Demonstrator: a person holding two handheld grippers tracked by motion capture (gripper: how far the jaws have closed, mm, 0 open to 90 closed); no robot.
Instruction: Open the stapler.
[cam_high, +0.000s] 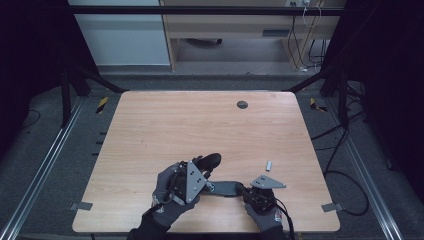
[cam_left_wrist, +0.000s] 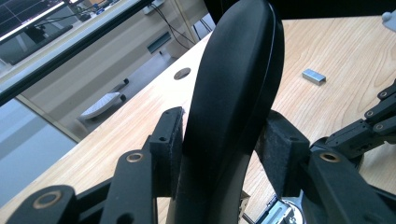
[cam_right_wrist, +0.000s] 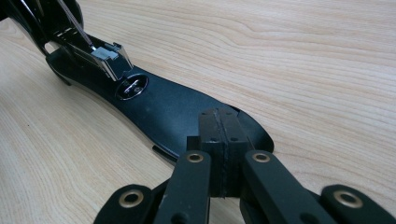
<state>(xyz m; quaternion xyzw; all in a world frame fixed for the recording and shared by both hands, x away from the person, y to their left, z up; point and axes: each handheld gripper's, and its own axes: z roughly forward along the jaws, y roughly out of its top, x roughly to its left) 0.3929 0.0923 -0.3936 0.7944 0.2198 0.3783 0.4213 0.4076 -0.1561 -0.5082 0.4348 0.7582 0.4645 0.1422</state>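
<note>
Black stapler (cam_high: 220, 186) swung open, base flat on the table, top arm (cam_left_wrist: 236, 88) raised, small staple strip (cam_high: 268, 165) nearby

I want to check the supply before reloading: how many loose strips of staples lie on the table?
1. The staple strip lies on the wooden table, beyond the right gripper and apart from the black stapler. More could be hidden under the hands or stapler.

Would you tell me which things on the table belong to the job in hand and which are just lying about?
In the job:
- black stapler, opened up
- left gripper, clamped on its raised top arm
- right gripper, shut, pressing its base down

Lying about:
- small metal staple strip
- dark round table hole
</note>
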